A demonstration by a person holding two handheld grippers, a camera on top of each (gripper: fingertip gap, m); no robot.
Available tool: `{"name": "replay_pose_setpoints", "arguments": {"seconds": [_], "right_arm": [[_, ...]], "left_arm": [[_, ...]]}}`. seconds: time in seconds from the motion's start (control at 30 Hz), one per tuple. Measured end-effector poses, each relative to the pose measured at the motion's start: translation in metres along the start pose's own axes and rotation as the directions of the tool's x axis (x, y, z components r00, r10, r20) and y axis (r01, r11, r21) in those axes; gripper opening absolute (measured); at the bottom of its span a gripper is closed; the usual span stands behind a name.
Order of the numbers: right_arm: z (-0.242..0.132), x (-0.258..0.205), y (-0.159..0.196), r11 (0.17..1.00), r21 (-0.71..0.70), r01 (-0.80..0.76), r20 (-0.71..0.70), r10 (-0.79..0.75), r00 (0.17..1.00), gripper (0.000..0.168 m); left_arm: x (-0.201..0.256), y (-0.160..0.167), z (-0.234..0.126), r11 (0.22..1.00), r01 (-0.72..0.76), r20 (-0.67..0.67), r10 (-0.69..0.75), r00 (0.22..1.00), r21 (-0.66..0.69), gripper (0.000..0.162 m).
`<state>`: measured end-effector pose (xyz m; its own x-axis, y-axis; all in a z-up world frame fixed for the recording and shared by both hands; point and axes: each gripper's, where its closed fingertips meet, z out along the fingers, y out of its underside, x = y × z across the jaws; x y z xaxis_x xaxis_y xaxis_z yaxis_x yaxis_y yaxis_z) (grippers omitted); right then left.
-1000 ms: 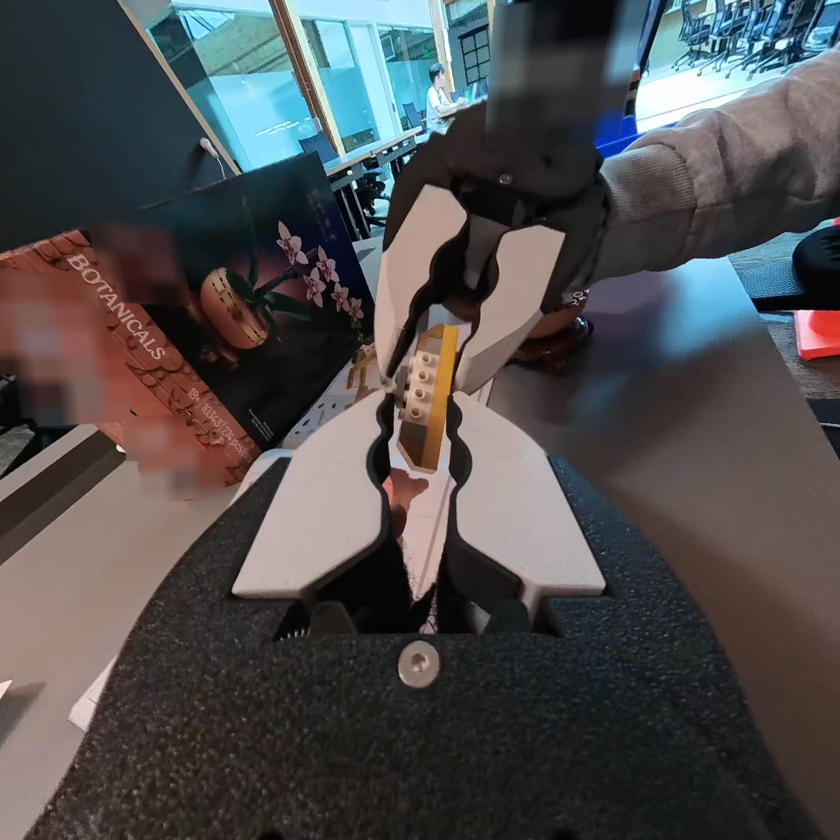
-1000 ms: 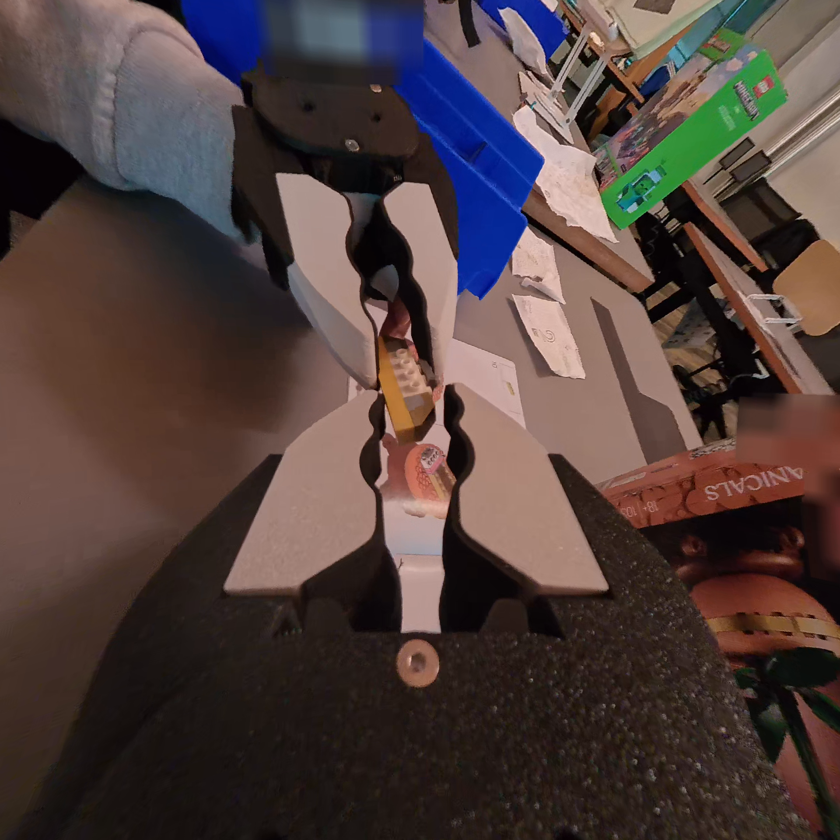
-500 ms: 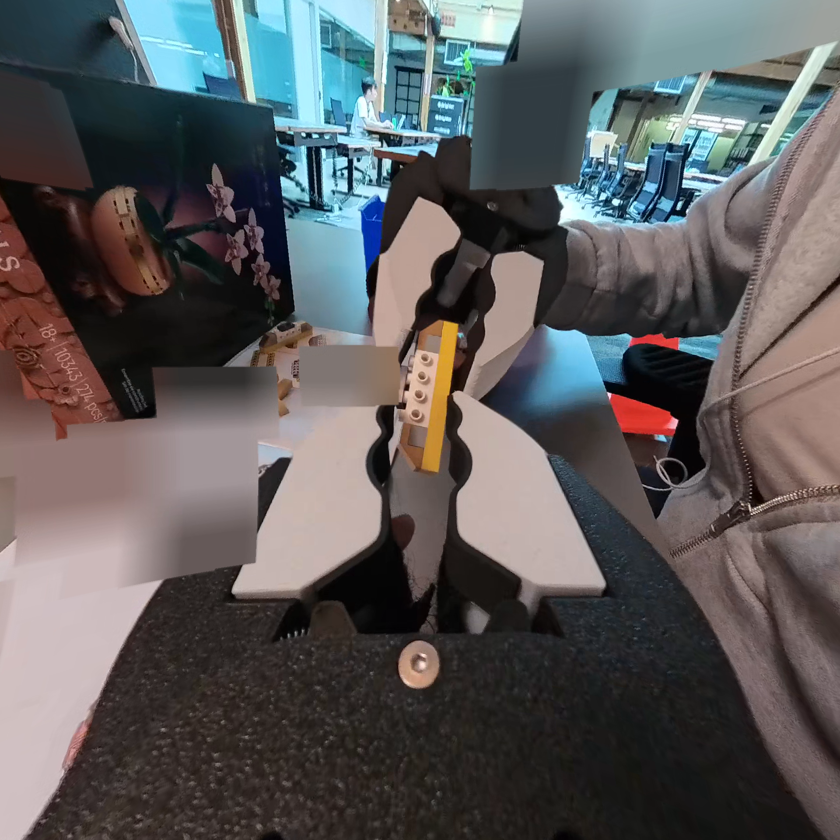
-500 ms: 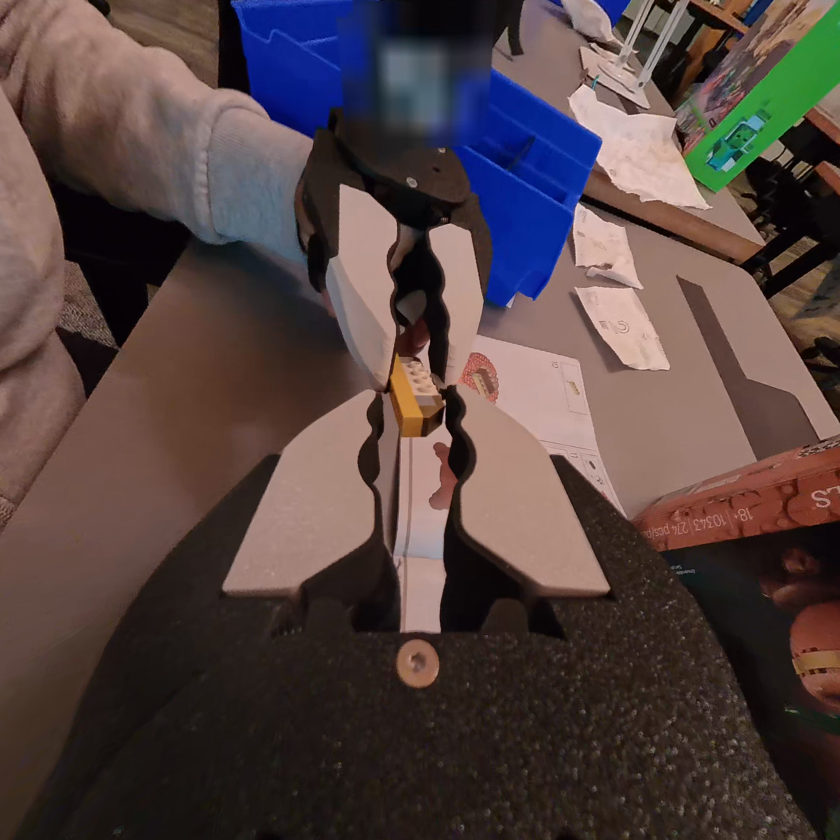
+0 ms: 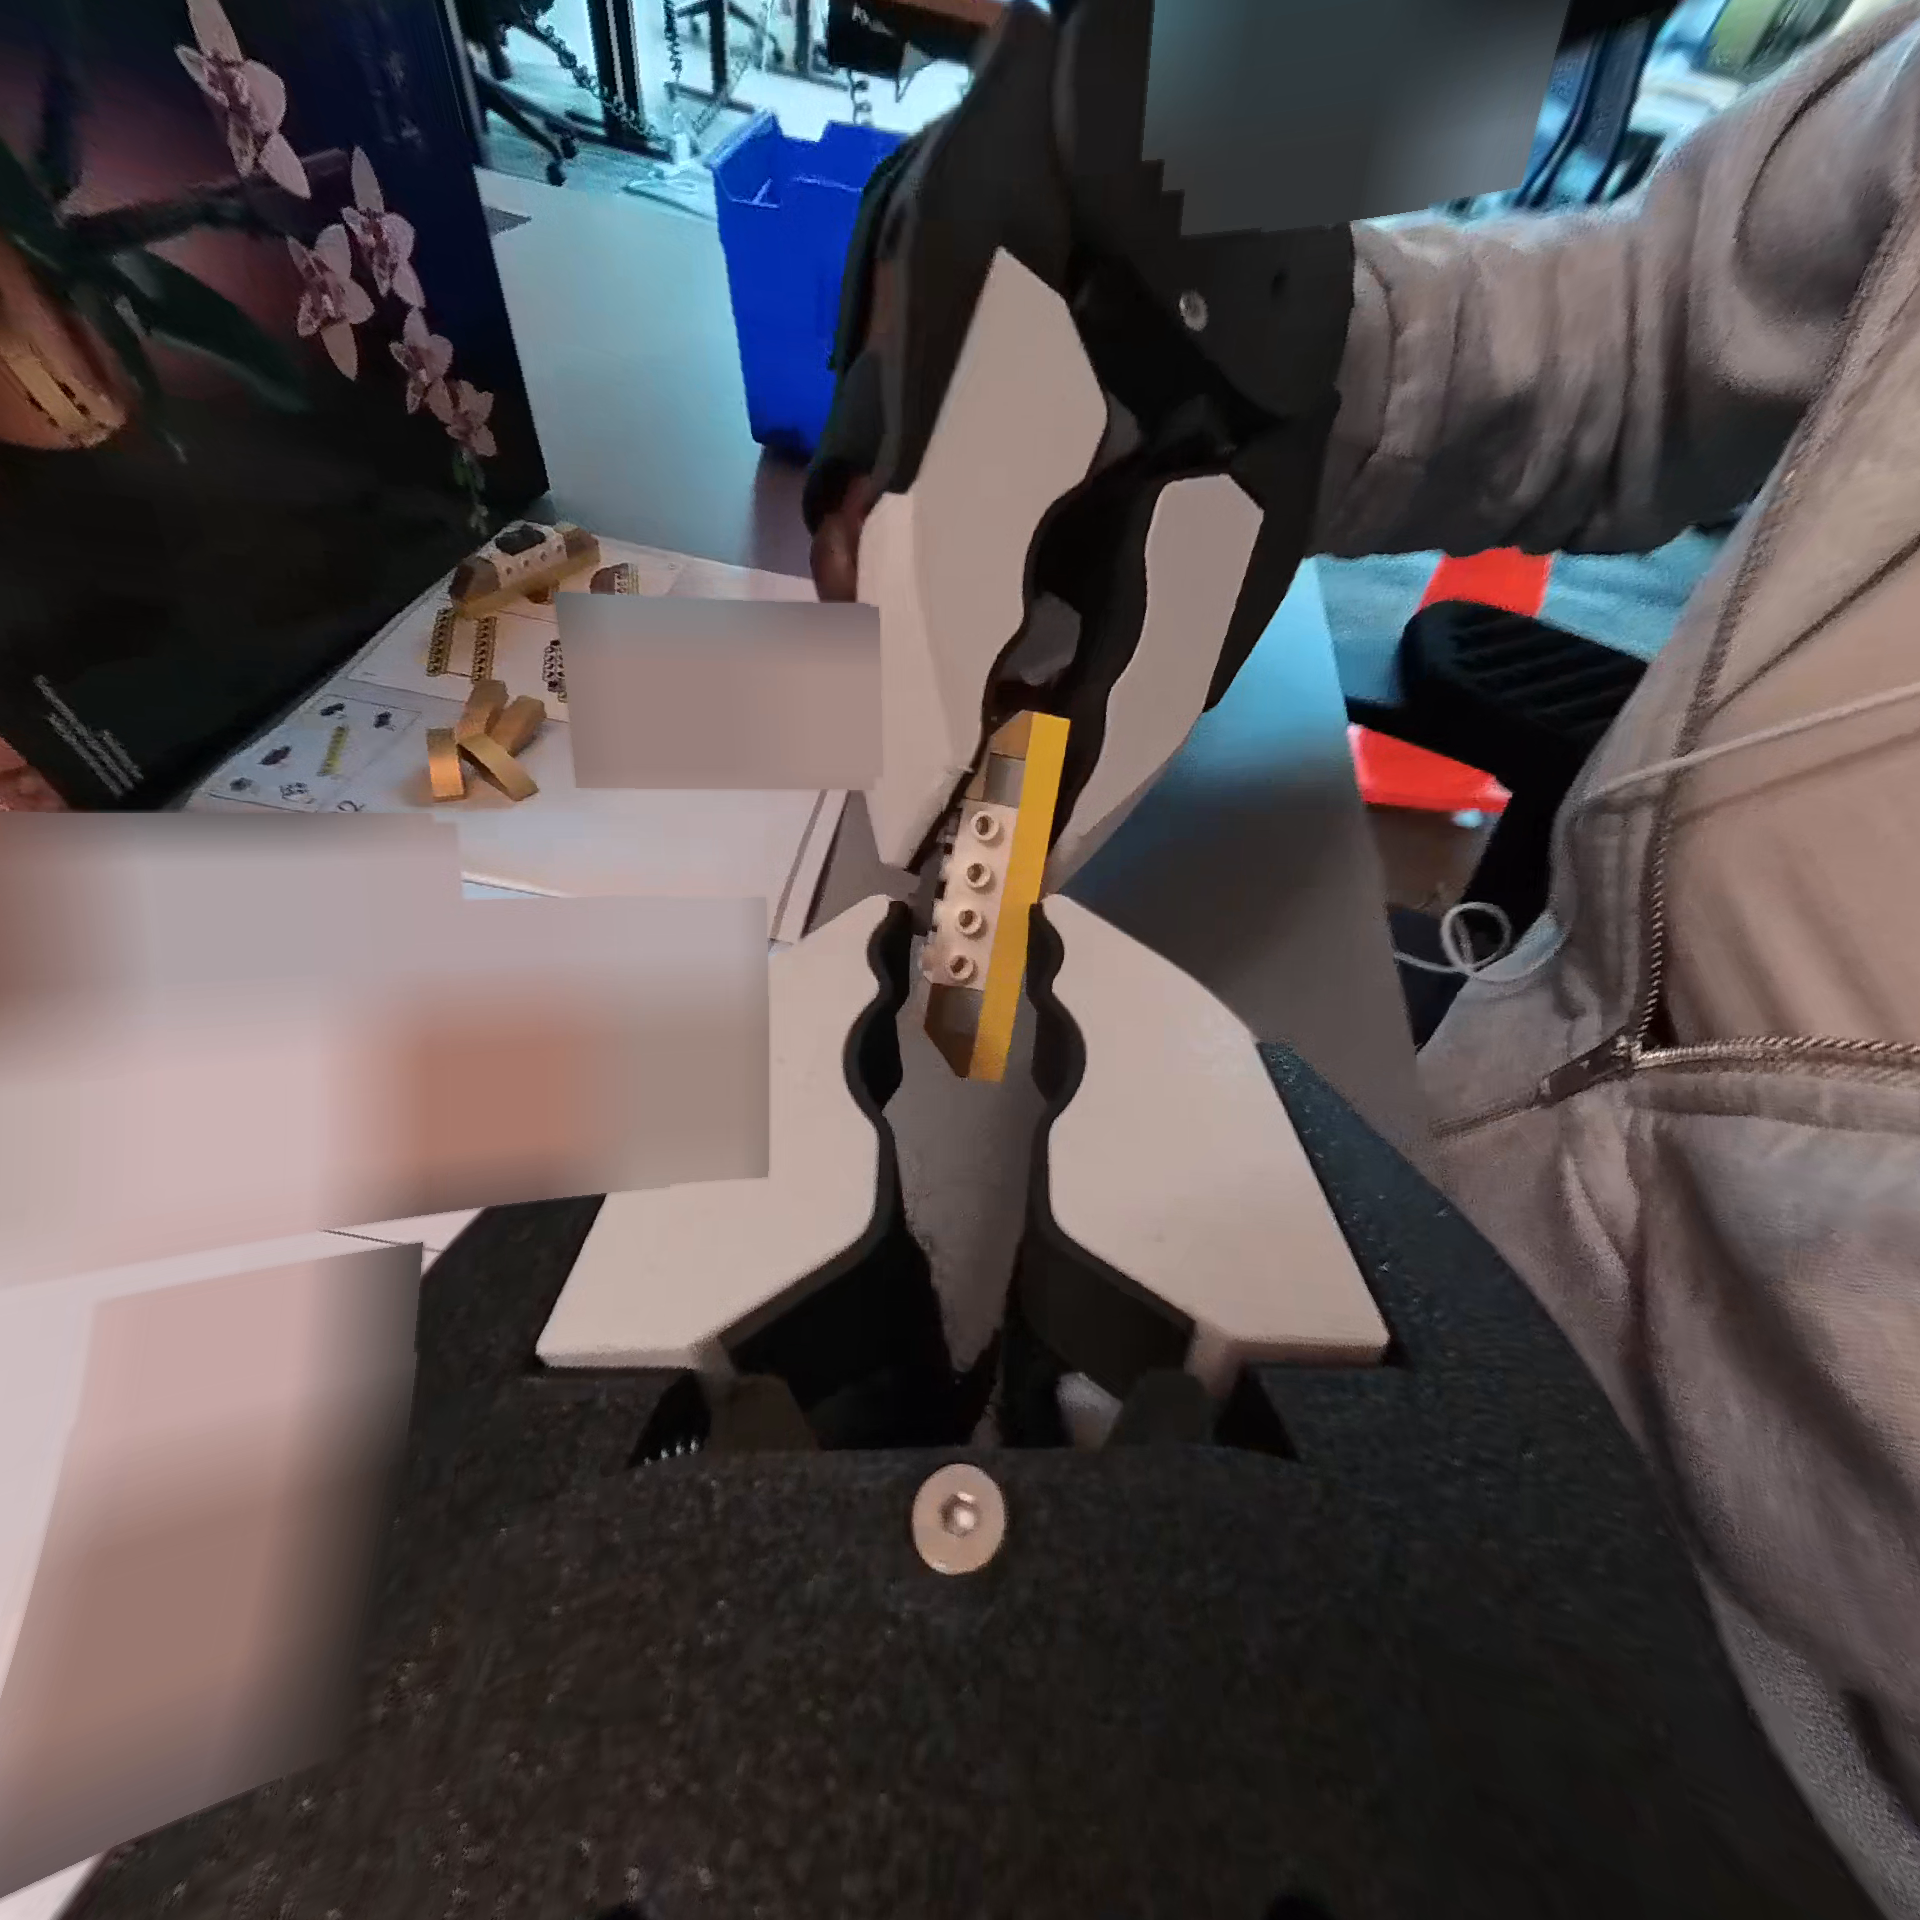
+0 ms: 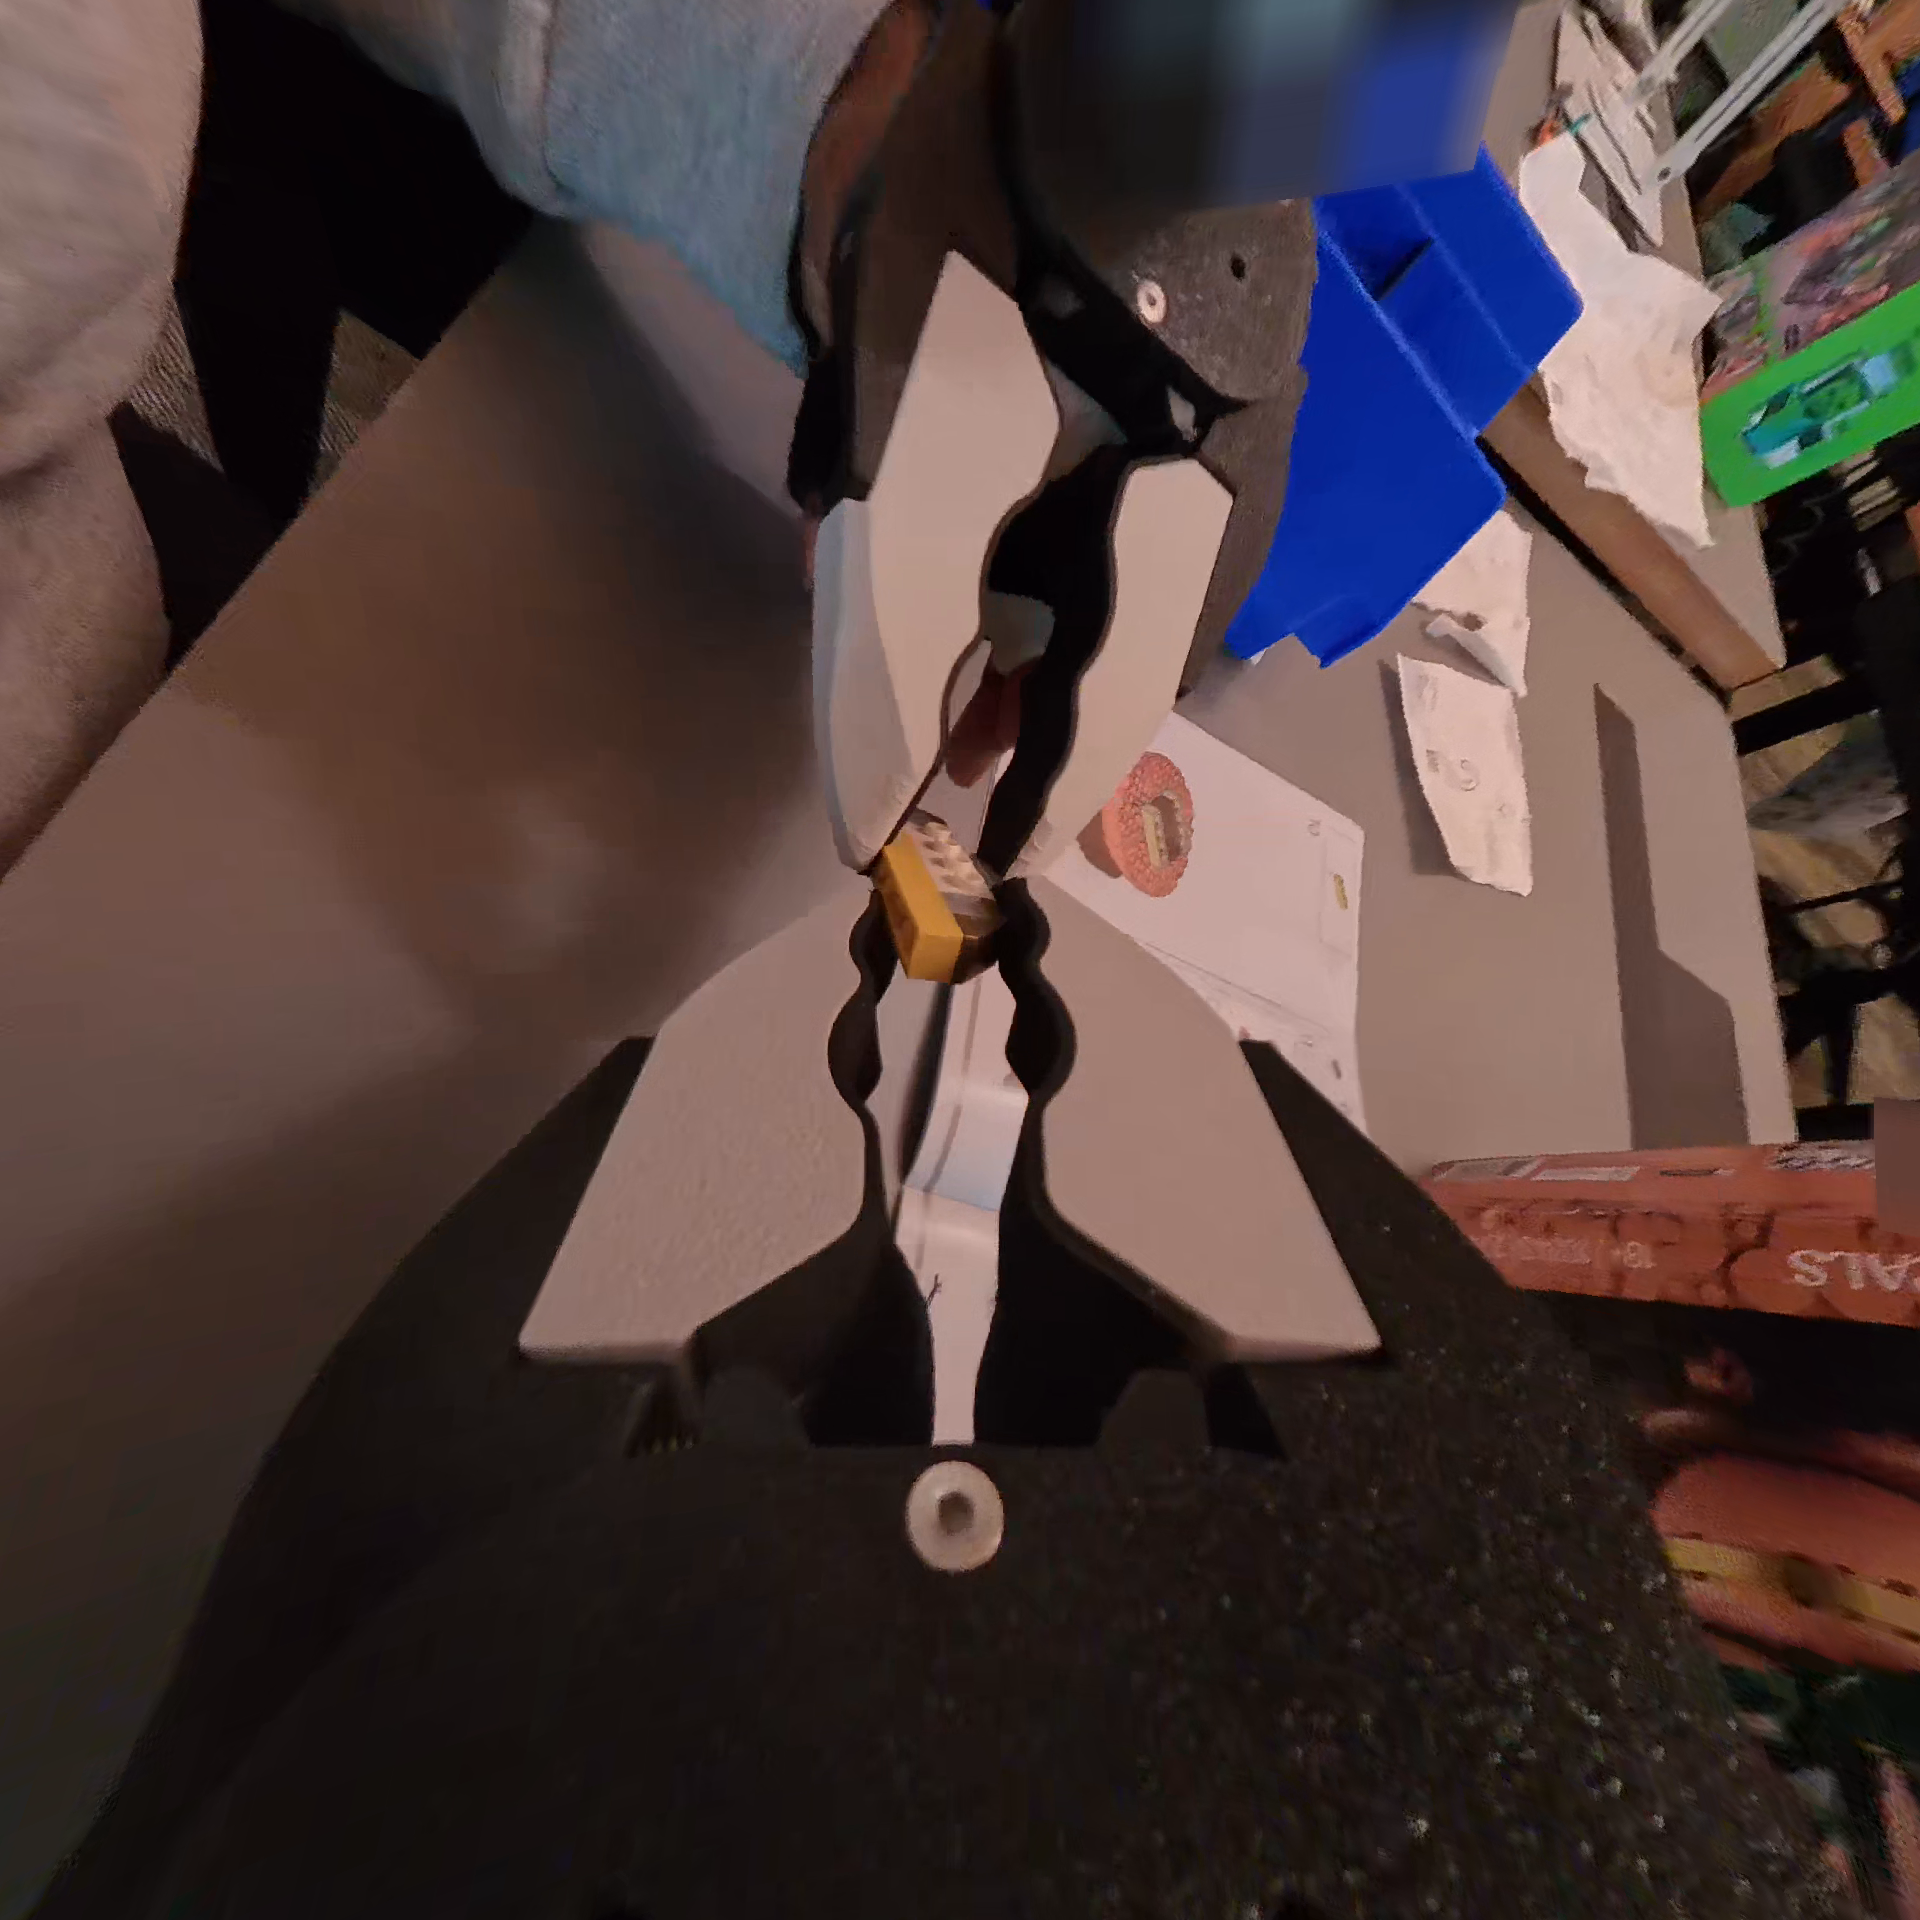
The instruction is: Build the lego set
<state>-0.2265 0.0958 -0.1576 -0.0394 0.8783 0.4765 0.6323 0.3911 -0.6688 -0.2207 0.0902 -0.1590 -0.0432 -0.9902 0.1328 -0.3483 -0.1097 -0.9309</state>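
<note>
Both views have swung since a moment ago: the flower box fills less of the left view, and the blue bin sits closer behind the far gripper in the right view. Through it all the small brick piece stays held between the two grippers.

The left gripper [image 5: 961, 935] pinches the lower end of the brick piece [image 5: 992, 904]. The right gripper [image 6: 940, 914] pinches the other end, so the tips of both grippers almost meet. The brick piece is a yellow strip with a pale studded brick stuck on its side. It is up in the air above the worktop [image 6: 416, 831], not lying on it.

Its long side runs straight from one gripper to the other, tilted a little. I think the next push or pull must go along that line, and both grippers are equally near.

On the paper booklet [image 5: 644, 842] lie some loose gold bricks [image 5: 483, 743] and a small built part [image 5: 525, 561], near the flower box [image 5: 239, 343]. I cannot see what is inside the blue bin [image 6: 1382, 416].
</note>
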Motion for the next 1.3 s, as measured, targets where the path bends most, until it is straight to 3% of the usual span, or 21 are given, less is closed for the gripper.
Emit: {"name": "replay_pose_setpoints", "arguments": {"seconds": [0.17,0.3,0.5,0.7,0.8,1.03,1.17,1.3], "right_arm": [[-0.008,0.004,-0.008,0.984,0.098,-0.149,0.016,0.148,0.989,0.020],[-0.007,0.002,-0.006,0.987,0.077,-0.141,0.007,0.141,0.990,0.020],[-0.008,0.003,-0.010,0.974,0.114,-0.194,-0.004,0.196,0.981,0.020],[-0.003,-0.002,-0.003,0.966,0.038,-0.258,0.003,0.258,0.966,0.029],[-0.006,-0.002,-0.009,0.970,-0.005,-0.242,0.038,0.242,0.970,0.033],[0.007,-0.010,-0.012,0.956,-0.127,-0.264,0.116,0.278,0.953,0.034],[0.010,-0.007,-0.009,0.927,-0.175,-0.333,0.085,0.351,0.932,0.026],[0.010,-0.003,-0.004,0.939,-0.202,-0.279,0.042,0.293,0.955,0.014]], "left_arm": [[0.002,-0.010,-0.003,0.994,-0.105,0.051,0.104,0.993,0.027,0.021],[0.003,-0.008,-0.002,0.980,-0.201,0.080,0.201,0.976,-0.010,0.021],[0.006,-0.016,-0.005,0.974,-0.220,0.105,0.212,0.972,0.063,0.022],[0.004,-0.003,-0.006,0.970,-0.244,0.110,0.244,0.964,-0.015,0.021],[0.001,0.010,-0.008,0.924,-0.356,0.131,0.374,0.918,-0.142,0.021],[0.001,0.005,-0.013,0.864,-0.457,0.151,0.490,0.858,-0.211,0.021],[-0.002,0.008,-0.014,0.771,-0.557,0.183,0.623,0.761,-0.309,0.021],[-0.002,0.009,-0.011,0.714,-0.600,0.190,0.686,0.702,-0.361,0.021]]}}
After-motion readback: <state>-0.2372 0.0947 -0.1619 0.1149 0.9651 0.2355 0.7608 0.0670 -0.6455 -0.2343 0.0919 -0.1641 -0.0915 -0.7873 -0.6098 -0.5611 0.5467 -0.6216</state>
